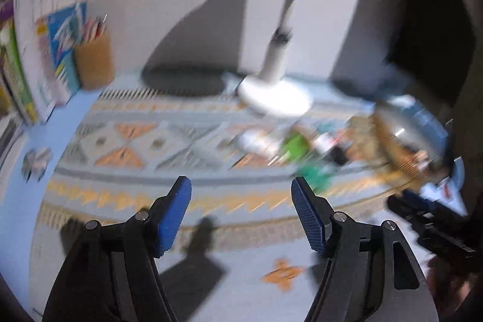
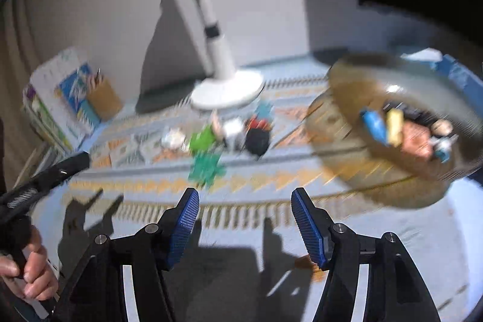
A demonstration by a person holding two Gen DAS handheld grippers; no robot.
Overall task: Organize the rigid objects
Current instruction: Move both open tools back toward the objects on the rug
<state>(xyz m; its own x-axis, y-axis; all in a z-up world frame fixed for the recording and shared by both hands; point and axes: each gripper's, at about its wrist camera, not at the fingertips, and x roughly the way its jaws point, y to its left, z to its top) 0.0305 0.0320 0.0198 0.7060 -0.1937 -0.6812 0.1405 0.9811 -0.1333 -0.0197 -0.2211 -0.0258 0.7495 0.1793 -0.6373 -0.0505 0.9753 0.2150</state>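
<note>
Both tools, left (image 1: 241, 195) and right (image 2: 244, 207), stand spread and empty above the worktop's (image 2: 407, 246) near edge. The small toys (image 2: 217, 141) lie mid-worktop ahead of them, well apart, with the bowl (image 2: 356, 98) near the right edge. Motion blur leaves individual toys indistinct.

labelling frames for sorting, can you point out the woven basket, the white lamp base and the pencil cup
woven basket (image 2: 356, 122): right wrist view, on its brown outer wall.
white lamp base (image 2: 226, 94): right wrist view, on the round flat foot.
pencil cup (image 1: 93, 62): left wrist view, on its tan side wall.
</note>
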